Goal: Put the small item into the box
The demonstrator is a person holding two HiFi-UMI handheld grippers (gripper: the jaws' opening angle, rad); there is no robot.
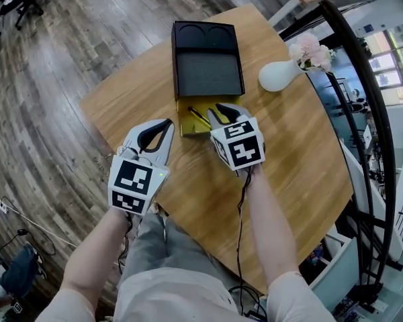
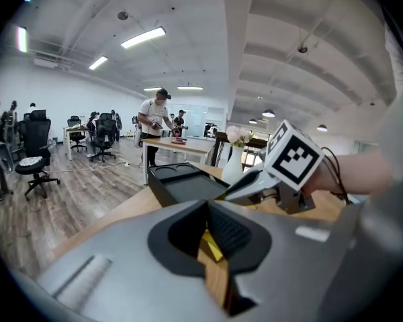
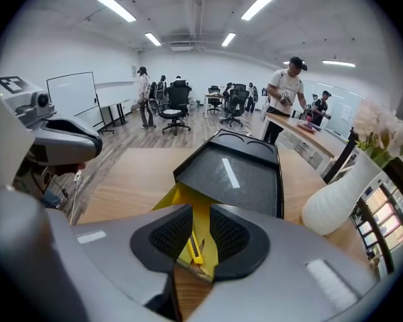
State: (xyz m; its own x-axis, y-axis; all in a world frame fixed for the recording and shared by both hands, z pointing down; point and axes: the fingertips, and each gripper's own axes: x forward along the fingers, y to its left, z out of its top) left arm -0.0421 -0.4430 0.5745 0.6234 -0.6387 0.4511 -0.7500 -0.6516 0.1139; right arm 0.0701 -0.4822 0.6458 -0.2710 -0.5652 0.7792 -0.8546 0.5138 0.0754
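Nothing gripped; box (image 1: 207, 59) lies ahead.
Left tongs (image 1: 166, 123) together; right tongs (image 1: 219, 111) slightly apart, knife (image 3: 193, 249) in yellow tray (image 1: 187, 119) just past tips.

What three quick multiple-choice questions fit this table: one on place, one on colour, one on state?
1. Where does the white vase stand?
A. right of the black box
B. on the floor
C. inside the box

2. What colour are its flowers?
A. blue
B. pink
C. yellow

3. The black box is:
A. lidded
B. open
C. overturned

Answers:
1. A, the head view shows the vase on the table beside the box.
2. B, the blooms are pink.
3. B, its grey lining shows.
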